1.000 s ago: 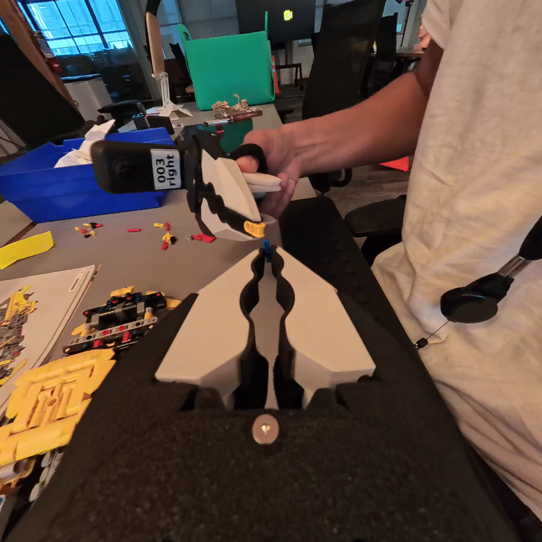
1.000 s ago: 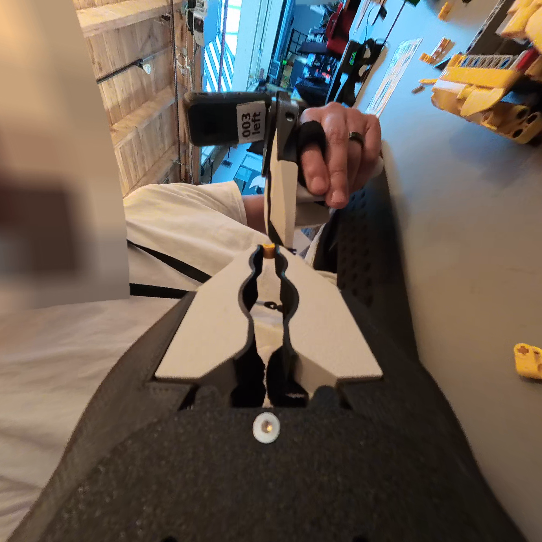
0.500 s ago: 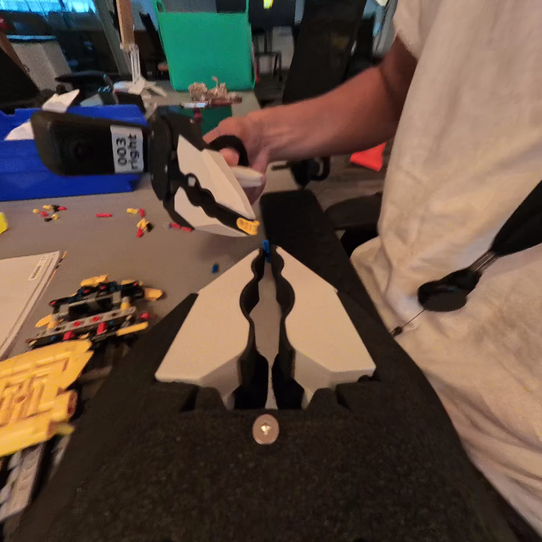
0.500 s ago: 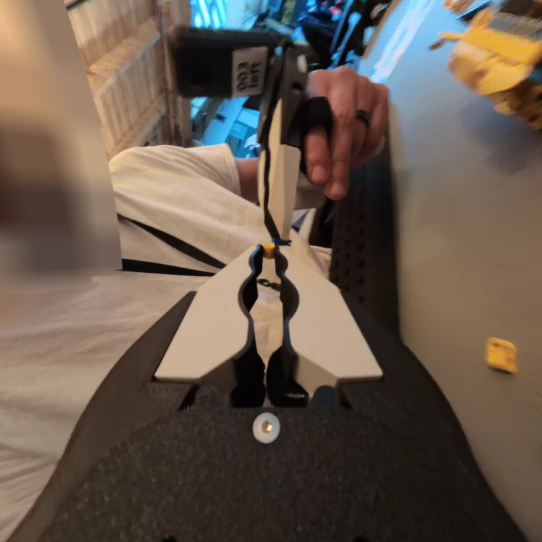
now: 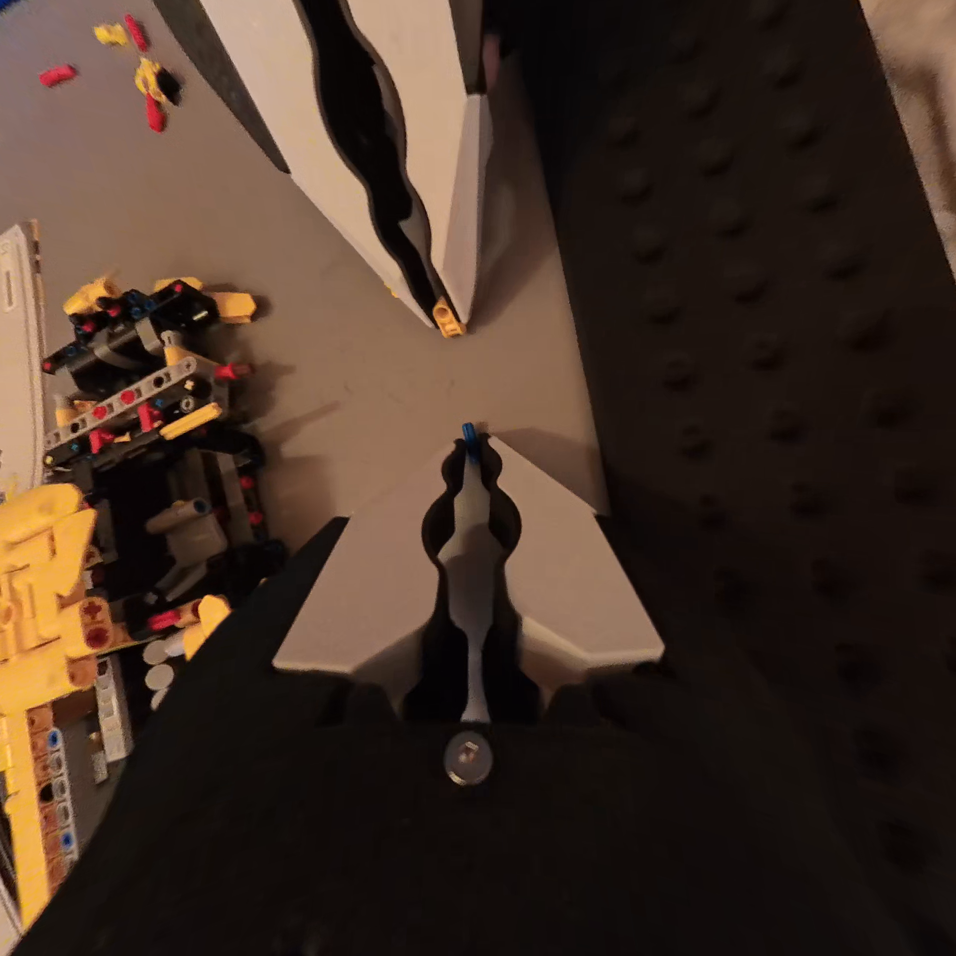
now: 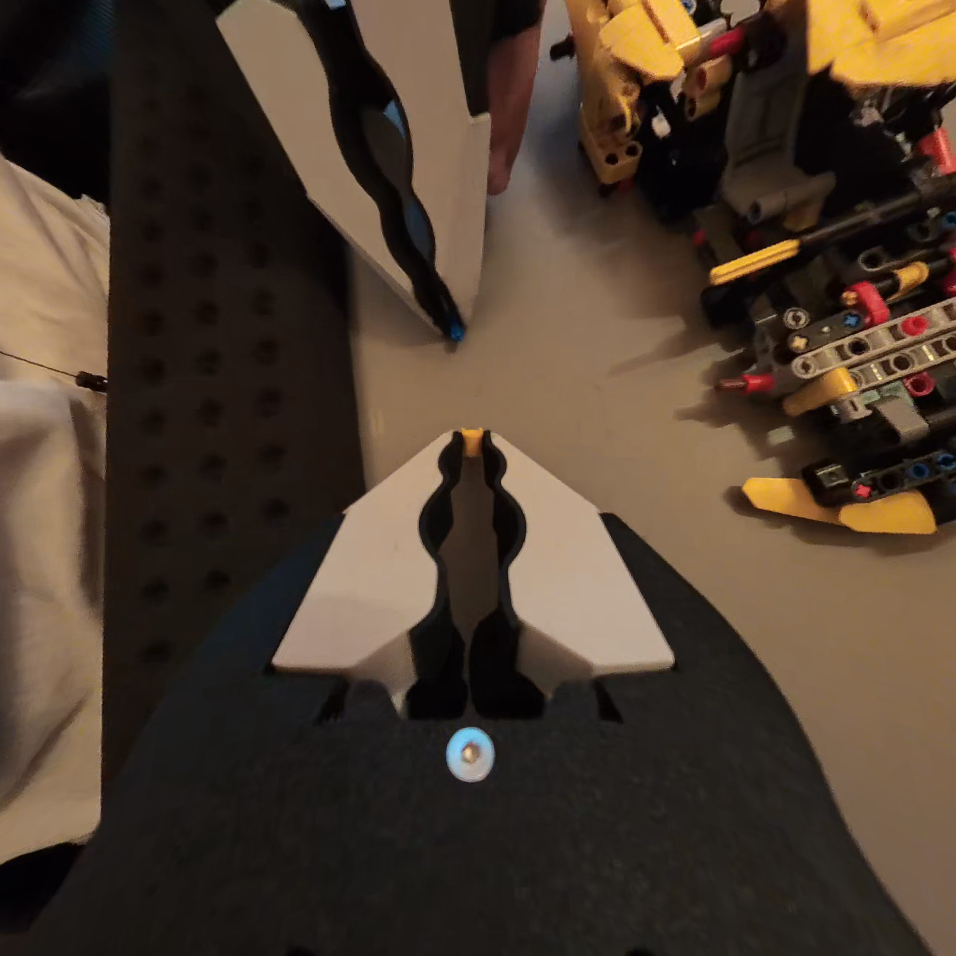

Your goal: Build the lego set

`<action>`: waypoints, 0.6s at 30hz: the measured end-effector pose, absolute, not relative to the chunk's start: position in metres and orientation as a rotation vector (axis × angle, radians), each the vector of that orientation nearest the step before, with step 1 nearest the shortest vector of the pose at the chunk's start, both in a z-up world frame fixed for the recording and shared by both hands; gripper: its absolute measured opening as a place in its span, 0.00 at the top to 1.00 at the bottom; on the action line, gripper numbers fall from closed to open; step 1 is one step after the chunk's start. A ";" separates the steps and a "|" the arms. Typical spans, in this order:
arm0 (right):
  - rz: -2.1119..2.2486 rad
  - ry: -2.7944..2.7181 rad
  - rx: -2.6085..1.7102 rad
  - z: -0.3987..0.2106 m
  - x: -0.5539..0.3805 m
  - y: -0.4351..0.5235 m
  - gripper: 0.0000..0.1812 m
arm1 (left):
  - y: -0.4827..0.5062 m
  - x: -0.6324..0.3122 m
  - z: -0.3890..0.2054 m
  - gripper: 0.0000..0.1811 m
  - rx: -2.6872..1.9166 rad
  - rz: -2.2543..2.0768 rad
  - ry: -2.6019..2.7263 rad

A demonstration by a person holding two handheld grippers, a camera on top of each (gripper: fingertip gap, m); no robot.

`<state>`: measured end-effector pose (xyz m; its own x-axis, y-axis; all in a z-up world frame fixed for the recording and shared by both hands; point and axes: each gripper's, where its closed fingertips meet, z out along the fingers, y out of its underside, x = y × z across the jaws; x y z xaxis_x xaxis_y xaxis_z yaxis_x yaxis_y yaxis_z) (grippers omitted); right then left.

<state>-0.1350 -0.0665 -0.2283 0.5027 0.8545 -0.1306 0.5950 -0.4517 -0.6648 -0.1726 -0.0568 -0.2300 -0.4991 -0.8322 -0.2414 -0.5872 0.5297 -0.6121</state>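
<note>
My left gripper is shut on a small blue pin that sticks out past its tips. My right gripper is shut on a small yellow connector piece. Both point down at the grey table, tip to tip with a short gap between them. The right gripper with the yellow piece comes in from the top of the left wrist view. The left gripper with the blue pin shows at the top of the right wrist view. The partly built yellow, black and grey lego model lies beside them.
A black dotted mat covers the table edge beside the grippers. Loose red and yellow pieces lie farther out. A booklet edge is left of the model. A white shirt and a finger show. Some 5 cm of space lies between my two pairs of fingers.
Both grippers have tilted down from level to point at the table, still facing each other. Each keeps its piece; the tips stand a little farther apart than before.
</note>
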 end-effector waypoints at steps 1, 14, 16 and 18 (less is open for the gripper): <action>0.619 -1.181 -2.206 -0.230 -0.135 -0.068 0.96 | -0.057 -0.172 -0.230 0.97 -1.142 -0.632 2.234; 0.726 -1.141 -2.170 -0.231 -0.136 -0.073 0.93 | -0.049 -0.172 -0.229 0.97 -1.291 -0.753 2.068; 0.763 -1.122 -2.184 -0.229 -0.137 -0.075 0.87 | -0.046 -0.169 -0.224 0.97 -1.266 -0.711 2.038; 0.813 -1.066 -2.182 -0.221 -0.139 -0.073 0.84 | -0.052 -0.163 -0.204 0.97 -1.183 -0.741 1.985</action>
